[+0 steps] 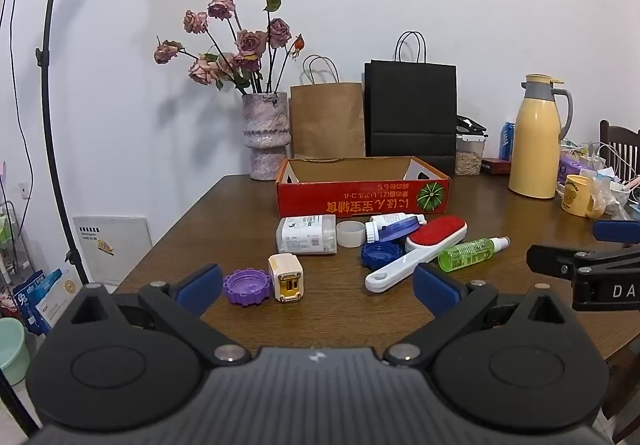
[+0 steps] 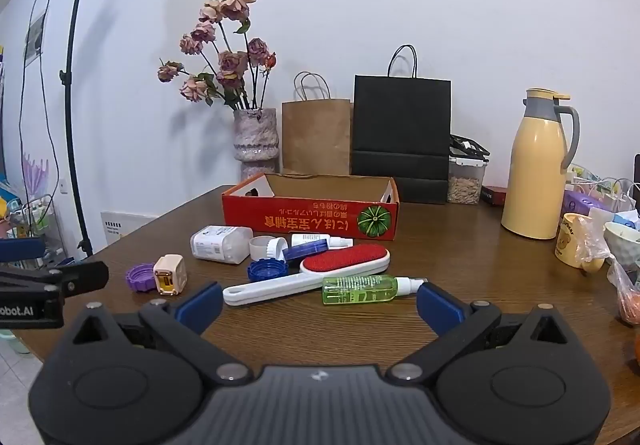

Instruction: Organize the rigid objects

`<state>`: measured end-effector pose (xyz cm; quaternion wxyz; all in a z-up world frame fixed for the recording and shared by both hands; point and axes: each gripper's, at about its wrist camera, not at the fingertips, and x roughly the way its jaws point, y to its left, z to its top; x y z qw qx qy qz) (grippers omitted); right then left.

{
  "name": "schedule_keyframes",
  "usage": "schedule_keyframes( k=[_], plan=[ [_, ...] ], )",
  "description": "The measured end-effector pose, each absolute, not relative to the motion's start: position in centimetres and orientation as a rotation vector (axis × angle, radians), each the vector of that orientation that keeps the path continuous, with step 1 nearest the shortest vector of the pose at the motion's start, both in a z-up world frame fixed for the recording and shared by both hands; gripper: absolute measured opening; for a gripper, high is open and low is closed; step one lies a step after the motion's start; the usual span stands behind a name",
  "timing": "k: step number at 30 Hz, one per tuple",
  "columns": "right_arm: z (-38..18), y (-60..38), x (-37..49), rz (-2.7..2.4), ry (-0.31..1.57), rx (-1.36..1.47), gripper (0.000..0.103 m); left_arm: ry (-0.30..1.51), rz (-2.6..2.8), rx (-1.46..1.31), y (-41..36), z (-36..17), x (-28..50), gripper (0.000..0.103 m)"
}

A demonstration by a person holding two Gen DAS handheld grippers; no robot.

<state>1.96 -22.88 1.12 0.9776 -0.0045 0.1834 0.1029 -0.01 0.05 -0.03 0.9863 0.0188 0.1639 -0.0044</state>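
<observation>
A red cardboard box (image 1: 362, 199) (image 2: 310, 219) stands open on the brown table. In front of it lie a white bottle (image 1: 306, 234) (image 2: 221, 244), a white cap (image 1: 351, 234), a blue-and-white tube (image 1: 394, 225), a blue lid (image 1: 380, 254) (image 2: 267, 270), a red lint brush (image 1: 416, 251) (image 2: 308, 277), a green spray bottle (image 1: 470, 253) (image 2: 368, 288), a purple lid (image 1: 247, 287) (image 2: 141, 277) and a cream charger (image 1: 285, 277) (image 2: 170, 274). My left gripper (image 1: 318, 291) is open and empty, just short of the charger. My right gripper (image 2: 320, 307) is open and empty, just short of the spray bottle.
A vase of dried roses (image 1: 266, 133), a brown paper bag (image 1: 326, 121) and a black paper bag (image 1: 410, 113) stand behind the box. A yellow thermos (image 1: 536, 137), a yellow mug (image 1: 576, 195) and clutter sit at the right. A light stand (image 1: 50, 105) is left of the table.
</observation>
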Motion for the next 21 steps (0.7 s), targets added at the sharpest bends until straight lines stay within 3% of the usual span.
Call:
schedule_keyframes(
  k=[21],
  plan=[
    [1.4, -23.4, 0.9, 0.207, 0.354, -0.009, 0.103, 0.314, -0.011, 0.046, -0.4, 0.2, -1.3, 0.103]
  ],
)
